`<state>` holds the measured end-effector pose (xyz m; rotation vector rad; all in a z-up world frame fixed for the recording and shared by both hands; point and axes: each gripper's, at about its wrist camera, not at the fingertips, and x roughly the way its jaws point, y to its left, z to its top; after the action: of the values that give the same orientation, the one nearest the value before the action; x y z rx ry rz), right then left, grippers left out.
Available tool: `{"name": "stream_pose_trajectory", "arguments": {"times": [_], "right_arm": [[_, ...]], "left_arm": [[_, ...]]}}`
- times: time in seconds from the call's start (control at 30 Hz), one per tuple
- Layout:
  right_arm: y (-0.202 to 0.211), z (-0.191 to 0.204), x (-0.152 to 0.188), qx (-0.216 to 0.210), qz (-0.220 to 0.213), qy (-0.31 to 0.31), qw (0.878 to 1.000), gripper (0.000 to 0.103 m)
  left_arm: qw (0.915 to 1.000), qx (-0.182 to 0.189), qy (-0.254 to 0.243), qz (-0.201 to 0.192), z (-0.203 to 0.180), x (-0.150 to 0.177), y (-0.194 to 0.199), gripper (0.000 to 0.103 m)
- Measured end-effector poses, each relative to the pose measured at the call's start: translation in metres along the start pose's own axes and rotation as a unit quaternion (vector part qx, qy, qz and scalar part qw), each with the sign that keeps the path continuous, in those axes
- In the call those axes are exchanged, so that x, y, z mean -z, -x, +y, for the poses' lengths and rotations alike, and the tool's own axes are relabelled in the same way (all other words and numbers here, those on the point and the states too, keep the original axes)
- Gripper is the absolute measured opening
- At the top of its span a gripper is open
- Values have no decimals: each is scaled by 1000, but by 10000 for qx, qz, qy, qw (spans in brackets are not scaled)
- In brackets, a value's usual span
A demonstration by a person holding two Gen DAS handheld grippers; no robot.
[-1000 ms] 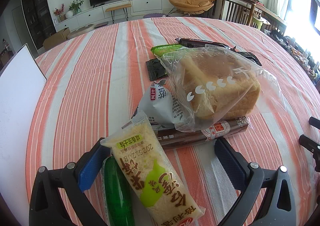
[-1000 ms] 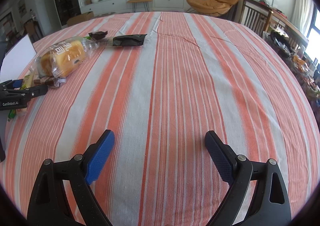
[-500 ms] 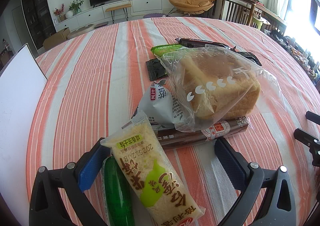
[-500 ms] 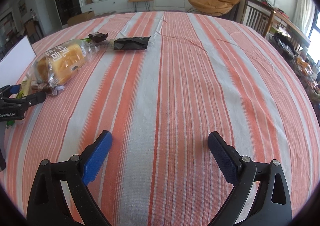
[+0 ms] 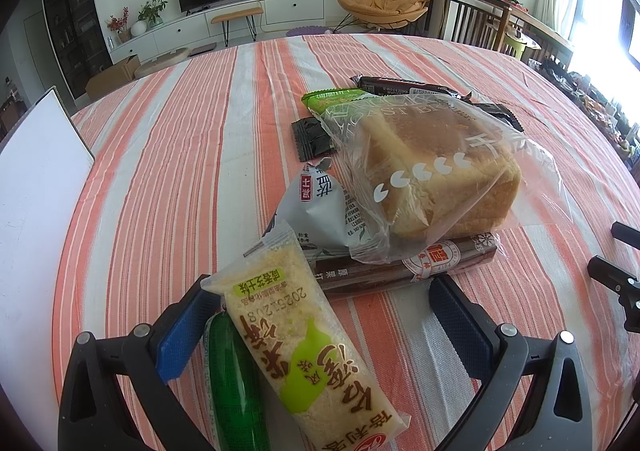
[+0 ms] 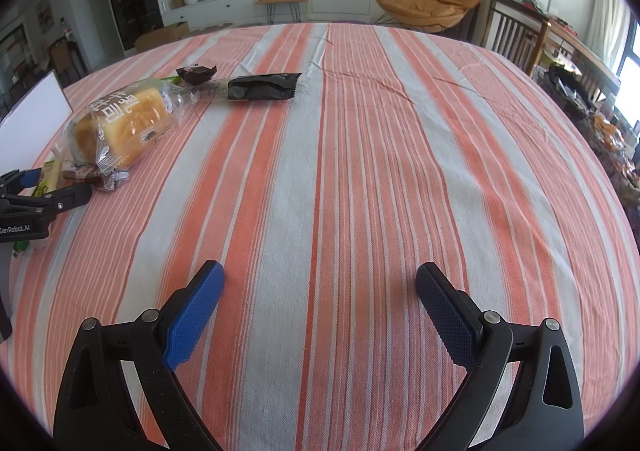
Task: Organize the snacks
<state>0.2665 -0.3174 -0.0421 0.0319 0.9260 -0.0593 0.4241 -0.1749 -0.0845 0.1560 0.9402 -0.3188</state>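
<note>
tablecloth (image 6: 360, 171): was orange-and-white striped | bread bag (image 5: 440, 171): was clear with white print | rice-cracker packet (image 5: 304, 351): was pale yellow, green label | gripper pads (image 6: 192, 315): were blue

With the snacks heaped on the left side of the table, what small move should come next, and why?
Probably close the left tongs on the yellow snack packet: it already lies between their open pads, beside a green packet. The right tongs hang open over bare striped tablecloth, far from the bread bag.
</note>
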Motion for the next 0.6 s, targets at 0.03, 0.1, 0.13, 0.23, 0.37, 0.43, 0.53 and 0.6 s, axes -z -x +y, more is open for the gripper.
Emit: {"name": "stream_pose_trajectory", "arguments": {"times": [0.03, 0.1, 0.13, 0.23, 0.37, 0.43, 0.53, 0.6], "right_arm": [[1, 0, 1, 0, 0, 0, 10000, 98], [0, 0, 0, 0, 0, 0, 10000, 98], [0, 0, 1, 0, 0, 0, 10000, 98], [0, 0, 0, 0, 0, 1, 10000, 98], [1, 0, 1, 0, 0, 1, 10000, 98], [0, 0, 1, 0, -1, 1, 10000, 98], [1, 0, 1, 0, -1, 1, 10000, 98], [0, 0, 1, 0, -1, 1, 10000, 98]], "left_arm": [[10000, 0, 0, -1, 2, 2, 3, 103], [10000, 0, 0, 0, 2, 2, 3, 103], [10000, 0, -1, 0, 0, 0, 0, 103], [10000, 0, 0, -1, 2, 2, 3, 103], [10000, 0, 0, 0, 0, 0, 0, 103], [10000, 1, 0, -2, 2, 2, 2, 103], [10000, 2, 0, -2, 2, 2, 3, 103], [10000, 2, -1, -2, 0, 0, 0, 103]]}}
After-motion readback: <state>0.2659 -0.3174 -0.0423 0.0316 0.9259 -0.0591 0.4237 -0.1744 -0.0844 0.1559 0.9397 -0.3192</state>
